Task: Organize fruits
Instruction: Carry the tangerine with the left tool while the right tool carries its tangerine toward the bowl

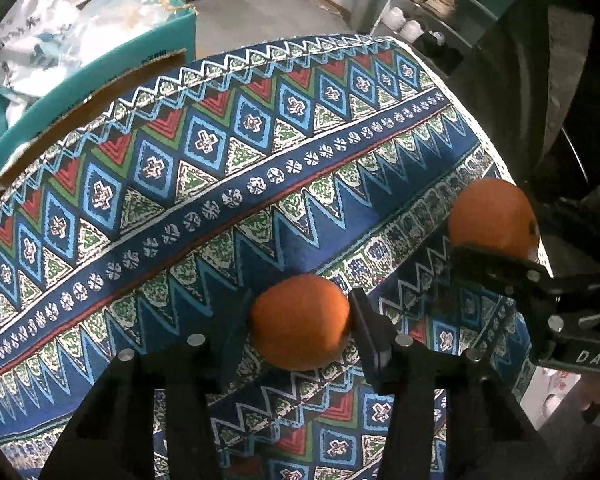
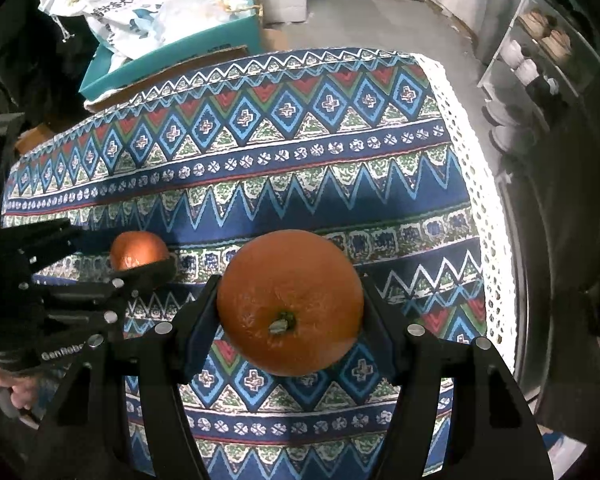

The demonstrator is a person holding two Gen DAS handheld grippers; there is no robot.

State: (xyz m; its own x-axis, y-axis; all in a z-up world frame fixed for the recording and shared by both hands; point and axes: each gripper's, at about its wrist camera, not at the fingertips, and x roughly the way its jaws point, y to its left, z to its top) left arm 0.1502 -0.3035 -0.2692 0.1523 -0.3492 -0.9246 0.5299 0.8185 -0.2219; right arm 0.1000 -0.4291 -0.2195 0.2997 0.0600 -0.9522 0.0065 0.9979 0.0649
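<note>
My left gripper [image 1: 300, 320] is shut on a small orange [image 1: 299, 322] and holds it over the patterned blue tablecloth [image 1: 220, 184]. My right gripper [image 2: 290, 304] is shut on a larger orange [image 2: 290, 302], stem end facing the camera. In the left wrist view the right gripper [image 1: 496, 240] and its orange [image 1: 492, 216] show at the right, over the table's right edge. In the right wrist view the left gripper [image 2: 140, 264] and its orange [image 2: 139, 250] show at the left.
The cloth-covered table [image 2: 476, 200] has a white lace edge on the right. A teal box [image 2: 172, 56] with a white printed sack [image 2: 112, 4] stands beyond the far left edge. A shelf with cups [image 2: 532, 64] stands at the right.
</note>
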